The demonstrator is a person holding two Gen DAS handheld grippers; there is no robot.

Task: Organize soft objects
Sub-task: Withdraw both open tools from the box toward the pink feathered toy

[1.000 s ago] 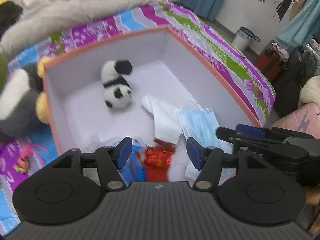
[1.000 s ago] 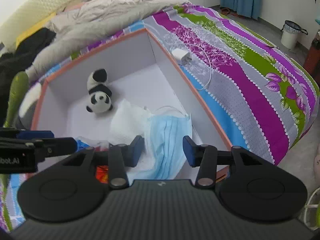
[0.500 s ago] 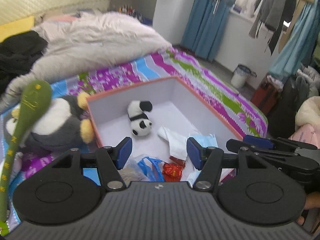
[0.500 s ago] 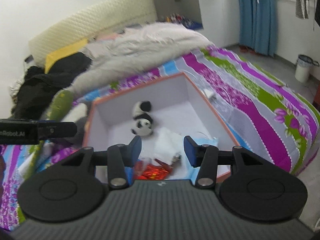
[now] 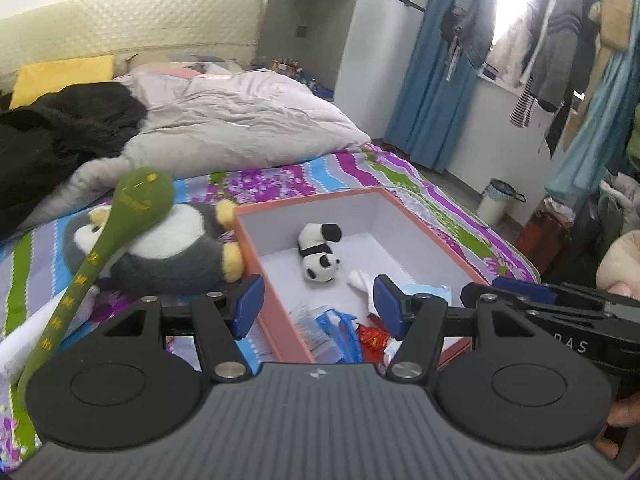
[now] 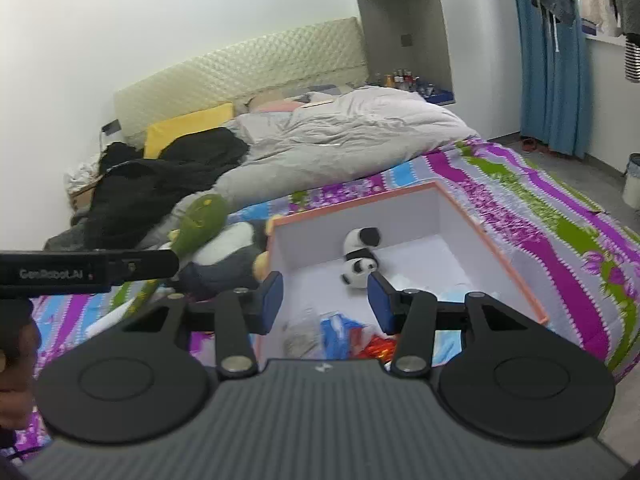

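Left wrist view: the left hand-held gripper [image 5: 318, 306] is wide and empty, hanging above the near end of an orange-rimmed box [image 5: 262, 282] on a bed [image 5: 440, 200]. A second ago this camera looked steeply down into the box from close by; it has since lifted and pulled back, so the whole room now shows. The right hand-held gripper [image 6: 325, 300], also wide and empty, has risen the same way.

Inside the box lie a small panda toy [image 5: 318, 258], a white cloth [image 5: 360, 280], a blue mask [image 5: 430, 290], blue plastic packets [image 5: 336, 330] and a red foil wrapper [image 5: 372, 338]. Judging by both grippers backing away empty, the last drop into the box looks finished.

Still outside, touching the box's left wall, sit a grey penguin plush [image 5: 168, 252] and a green snake plush [image 5: 120, 232] lying across it. These seem the likely next pickups.

The gripper bodies cover the near end of the box, so the packets and wrapper are only partly seen. The mask is mostly hidden behind the right finger. The snake's tail runs off the left edge.
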